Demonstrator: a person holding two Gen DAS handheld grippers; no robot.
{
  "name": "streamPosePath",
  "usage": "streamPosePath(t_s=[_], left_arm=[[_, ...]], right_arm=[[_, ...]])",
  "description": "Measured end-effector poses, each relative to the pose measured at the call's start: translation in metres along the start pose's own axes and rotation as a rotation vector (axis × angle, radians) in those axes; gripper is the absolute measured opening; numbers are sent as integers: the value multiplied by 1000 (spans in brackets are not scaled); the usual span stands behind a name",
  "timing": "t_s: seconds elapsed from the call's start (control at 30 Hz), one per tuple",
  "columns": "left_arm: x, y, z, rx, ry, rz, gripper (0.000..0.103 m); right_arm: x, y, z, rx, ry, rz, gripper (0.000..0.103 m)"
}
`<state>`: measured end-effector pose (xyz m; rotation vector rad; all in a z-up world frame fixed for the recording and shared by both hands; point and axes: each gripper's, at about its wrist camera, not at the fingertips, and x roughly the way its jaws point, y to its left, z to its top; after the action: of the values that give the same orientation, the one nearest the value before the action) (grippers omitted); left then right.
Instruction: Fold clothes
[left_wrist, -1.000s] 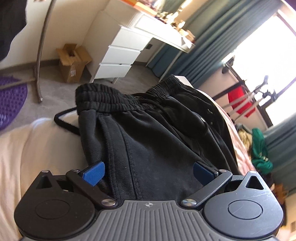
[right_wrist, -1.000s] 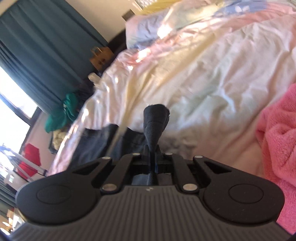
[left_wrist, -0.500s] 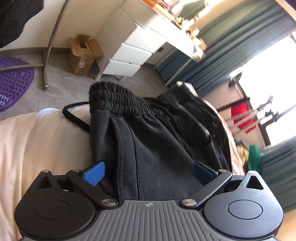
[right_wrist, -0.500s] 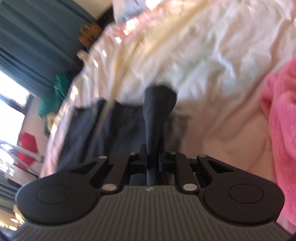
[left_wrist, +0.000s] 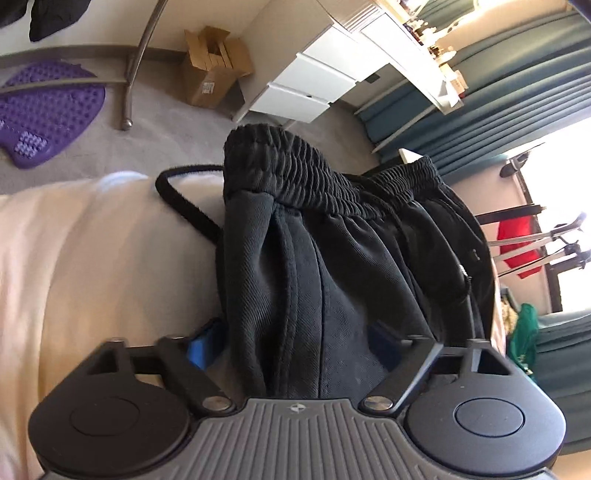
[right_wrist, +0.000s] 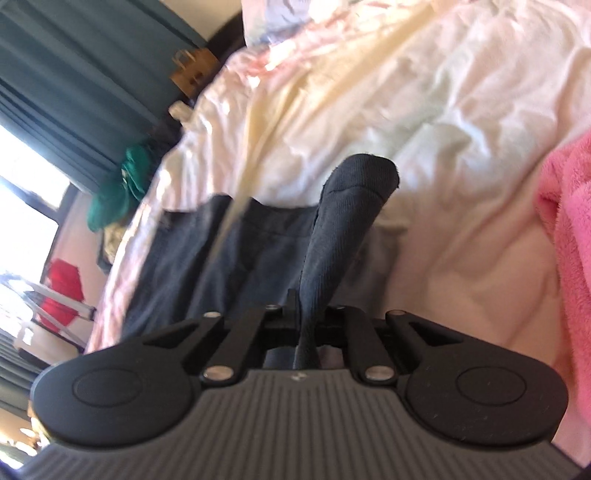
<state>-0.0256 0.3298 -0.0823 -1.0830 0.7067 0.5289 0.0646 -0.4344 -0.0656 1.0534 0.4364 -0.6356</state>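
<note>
Shorts (left_wrist: 332, 266) still bunched on the bed (left_wrist: 92, 251), so folding looks barely started. Left hand-held gripper (left_wrist: 295, 343) has been closing around the fabric below the waistband; right hand-held gripper (right_wrist: 306, 317) is pinched tight on a corner of them

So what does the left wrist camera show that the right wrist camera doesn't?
Only the left wrist view shows the black pants' elastic waistband and drawstring loop, the left claw whose jaws have just been closing around the bunched fabric, a cardboard box, white drawers and a purple mat.

Only the right wrist view shows the right claw shut on a fold of the pants, and a pink towel.

Both show the black pants, the pale bedding, teal curtains, and red and green clothing by the window.
</note>
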Motion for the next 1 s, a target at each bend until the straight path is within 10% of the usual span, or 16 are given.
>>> streamPosePath(t_s=[0.07,0.17,0.5,0.67,1.0], left_arm=[[1,1,-1,2,-10,-5,36],[-2,2,-2,13,-25,-24,16],[-77,-9,-9,74,-135,-227,8],[-90,-80,16,164,-139,-310,8],[72,-271,54,336,-321,-205,9]], right_arm=[[-6,5,2,-5,-31,38,7],[-15,11,5,-31,-71,67,7],[-35,26,26,-29,-188,158,7],[-19,75,46,-96,-206,152,7],[121,252,55,-397,-245,39,7]])
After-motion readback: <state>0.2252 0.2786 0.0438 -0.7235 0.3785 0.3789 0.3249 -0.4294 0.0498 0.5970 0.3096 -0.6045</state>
